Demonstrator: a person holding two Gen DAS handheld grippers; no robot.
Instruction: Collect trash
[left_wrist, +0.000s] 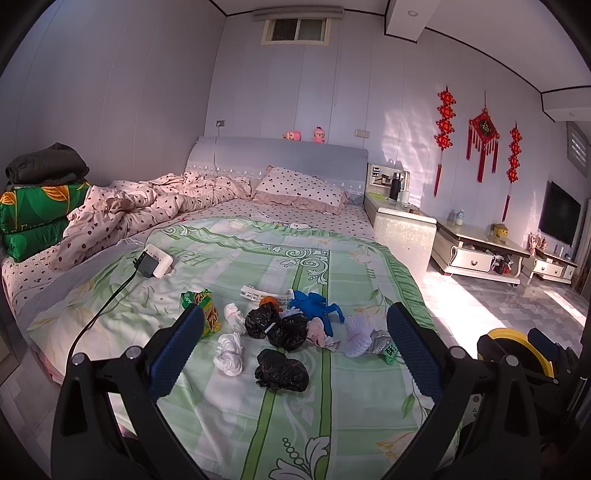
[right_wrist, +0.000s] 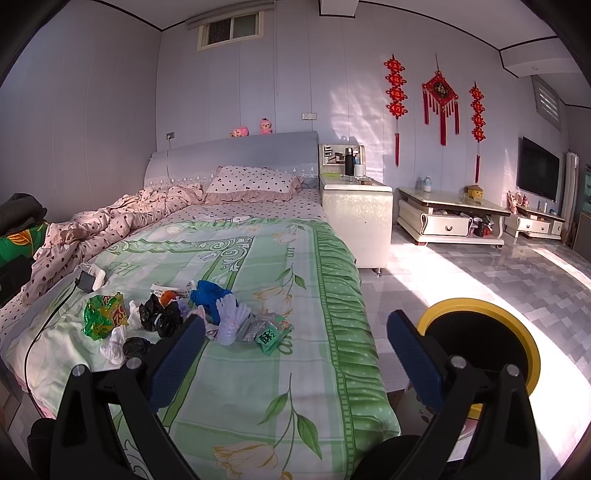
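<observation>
Soft green bedding with leaf and flower prints covers the near part of the bed (left_wrist: 258, 424), and it looks smooth and flat. Both tongs hang over its near end. The left tongs (left_wrist: 295, 347) are wide open and hold nothing; their fingers (left_wrist: 173, 354) have bumpy blue pads. The right tongs (right_wrist: 295, 350) are wide open and empty too.

Between the left fingers lies the trash pile. Nearest is a crinkly black bag (left_wrist: 282, 371), shiny and lumpy. Beside it sits a knotted white bag (left_wrist: 229, 354). Just behind are more black bags (left_wrist: 277, 325), a shiny green snack wrapper (left_wrist: 203, 306), a blue glove (left_wrist: 314, 304), a white paper fan with folds (left_wrist: 357, 332) and a small green packet (right_wrist: 271, 338). The pieces touch or lie close together.

Bare blanket lies open around the pile, mostly at the near end. The bed's right edge has a ruffled green trim (right_wrist: 343, 314). Past that edge, on the shiny tiled floor (right_wrist: 461, 266), stands a round bin with a yellow rim (right_wrist: 476, 306); it is dark inside.

Farther back are a white charger block with a black cord (left_wrist: 155, 260), a rumpled spotted quilt (left_wrist: 147, 203) and a spotted pillow (left_wrist: 299, 188).
</observation>
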